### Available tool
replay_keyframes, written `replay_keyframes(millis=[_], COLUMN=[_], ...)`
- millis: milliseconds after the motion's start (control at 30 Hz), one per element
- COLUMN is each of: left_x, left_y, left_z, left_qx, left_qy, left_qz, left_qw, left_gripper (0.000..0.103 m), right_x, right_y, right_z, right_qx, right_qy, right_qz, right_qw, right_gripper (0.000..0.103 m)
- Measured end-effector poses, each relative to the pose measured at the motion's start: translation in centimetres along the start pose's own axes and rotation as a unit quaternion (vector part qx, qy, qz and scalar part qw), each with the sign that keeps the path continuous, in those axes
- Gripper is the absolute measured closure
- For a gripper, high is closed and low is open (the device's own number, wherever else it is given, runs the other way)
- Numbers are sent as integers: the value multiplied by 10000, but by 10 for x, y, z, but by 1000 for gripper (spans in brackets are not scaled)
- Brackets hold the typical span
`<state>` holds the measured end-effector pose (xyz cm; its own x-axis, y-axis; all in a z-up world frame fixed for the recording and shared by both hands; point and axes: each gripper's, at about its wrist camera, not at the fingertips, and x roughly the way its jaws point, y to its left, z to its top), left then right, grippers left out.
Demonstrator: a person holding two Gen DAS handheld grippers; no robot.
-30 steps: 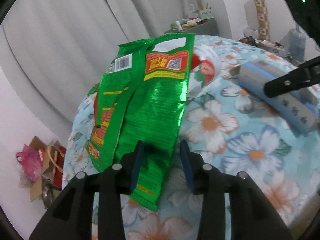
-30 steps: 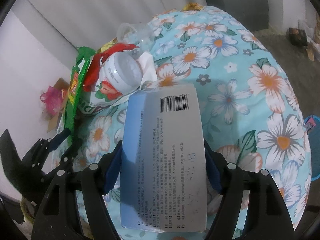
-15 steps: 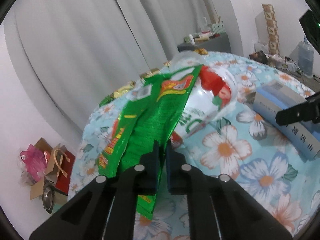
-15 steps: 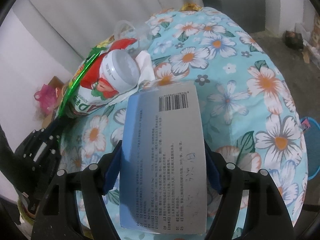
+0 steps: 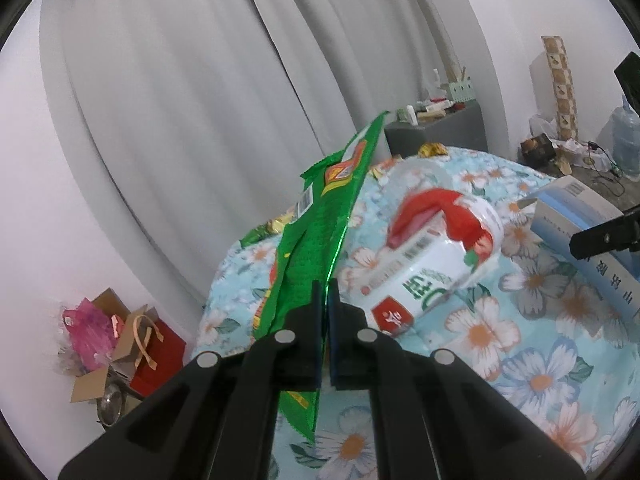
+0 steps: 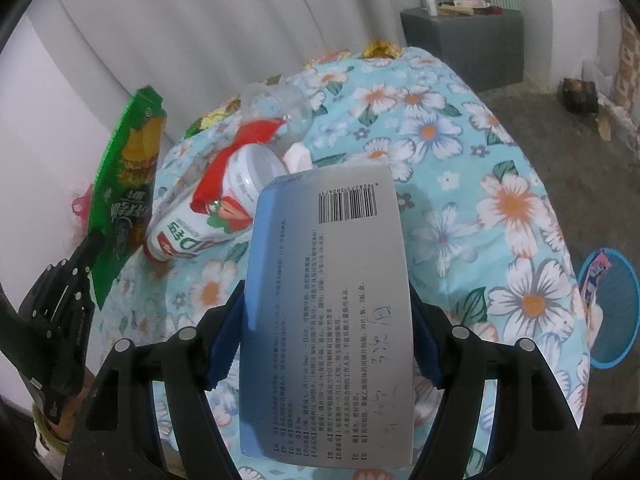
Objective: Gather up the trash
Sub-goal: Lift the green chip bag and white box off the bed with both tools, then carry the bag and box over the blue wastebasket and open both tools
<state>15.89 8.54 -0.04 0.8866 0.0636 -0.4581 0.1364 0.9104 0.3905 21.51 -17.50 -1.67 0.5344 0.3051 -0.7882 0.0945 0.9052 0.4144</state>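
My left gripper (image 5: 327, 300) is shut on a green snack bag (image 5: 320, 216), which stands edge-on and lifted off the floral tablecloth (image 5: 520, 344). From the right wrist view the same green bag (image 6: 124, 192) hangs at the left with the left gripper (image 6: 90, 252) below it. My right gripper (image 6: 326, 320) is shut on a flat white and blue medicine box (image 6: 328, 304), held above the cloth. A white yogurt bottle (image 5: 432, 264) with a red strawberry label lies on its side between the two.
A clear plastic bottle (image 6: 280, 108) and gold wrappers (image 6: 378, 48) lie further back on the table. A blue bin (image 6: 612, 304) sits on the floor at the right. Cardboard and a red bag (image 5: 132, 344) stand on the floor at the left. Grey curtains hang behind.
The left jaws closed on the green bag and lifted it, turning it from lying flat to standing edge-on. The right gripper rose slightly with the box.
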Motion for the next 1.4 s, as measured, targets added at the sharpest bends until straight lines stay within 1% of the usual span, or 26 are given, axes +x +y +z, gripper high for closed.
replay_keyframes(millis=[433, 633, 800, 1033, 1200, 1300, 1400], left_x=[-36, -60, -80, -101, -107, -111, -113], left_y=[12, 14, 13, 7, -3, -9, -16], left_z=[14, 26, 34, 43, 52, 58, 67], left_qx=[43, 70, 111, 109, 131, 95, -8], left_qy=[-370, -626, -825, -999, -1105, -1139, -1159], left_qz=[318, 476, 522, 388, 220, 23, -332], left_qw=[9988, 9969, 9952, 9942, 9936, 9934, 9927], left_gripper=[102, 102, 102, 102, 102, 102, 102], right_x=[-23, -39, -52, -70, -80, -87, -97], right_y=[8, 8, 4, -6, -17, -26, -36], right_z=[-3, -4, -6, -12, -15, -16, -18], right_qx=[-99, -115, -90, 7, 130, 220, 328], right_qy=[-286, -475, -595, -759, -861, -932, -1023], right_qz=[276, 407, 499, 588, 617, 605, 557], right_qw=[9992, 9980, 9969, 9954, 9943, 9936, 9927], right_gripper=[35, 35, 35, 35, 35, 35, 35])
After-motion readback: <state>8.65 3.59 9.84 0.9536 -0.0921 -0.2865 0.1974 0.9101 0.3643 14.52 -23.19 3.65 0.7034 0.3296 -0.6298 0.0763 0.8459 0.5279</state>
